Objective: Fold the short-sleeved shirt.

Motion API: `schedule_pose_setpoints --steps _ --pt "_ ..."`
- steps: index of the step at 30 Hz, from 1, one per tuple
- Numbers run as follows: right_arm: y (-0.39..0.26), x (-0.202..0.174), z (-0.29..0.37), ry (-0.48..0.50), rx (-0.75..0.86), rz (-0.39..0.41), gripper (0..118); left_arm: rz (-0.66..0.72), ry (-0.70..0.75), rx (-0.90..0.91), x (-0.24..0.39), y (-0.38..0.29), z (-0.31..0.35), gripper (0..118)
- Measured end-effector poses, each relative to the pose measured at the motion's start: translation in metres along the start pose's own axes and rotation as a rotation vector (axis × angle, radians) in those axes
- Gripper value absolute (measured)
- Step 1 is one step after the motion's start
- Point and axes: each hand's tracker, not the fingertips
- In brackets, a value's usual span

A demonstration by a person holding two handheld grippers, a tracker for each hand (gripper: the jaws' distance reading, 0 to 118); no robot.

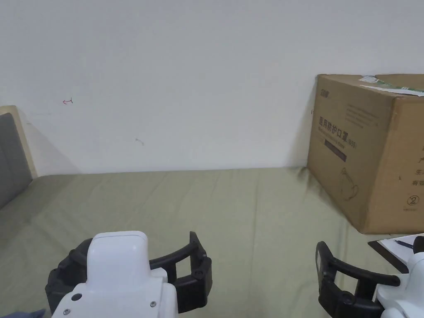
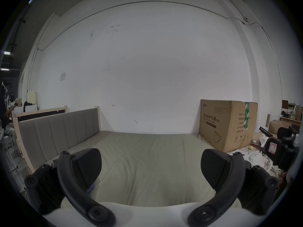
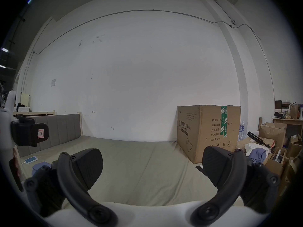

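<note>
While both grippers hang wide open and empty over the bed sheet (image 1: 248,207), the bluish shirt (image 3: 38,165) lies low beside the left gripper (image 2: 150,166), farther from the right gripper (image 3: 152,166), so the left is nearer.

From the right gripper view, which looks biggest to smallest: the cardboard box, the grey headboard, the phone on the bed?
1. cardboard box, largest.
2. grey headboard, smaller here, though it stands farther off and the left gripper covers part of it, so its real size is unsure.
3. phone, clearly smallest.
</note>
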Motion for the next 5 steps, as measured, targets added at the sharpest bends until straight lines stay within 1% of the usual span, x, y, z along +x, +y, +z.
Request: schedule_pose_setpoints --steps 5 --pt "0.0005 -0.0016 0.0002 0.003 0.000 0.002 118 0.006 0.010 0.005 0.0008 0.0015 0.0008 117"
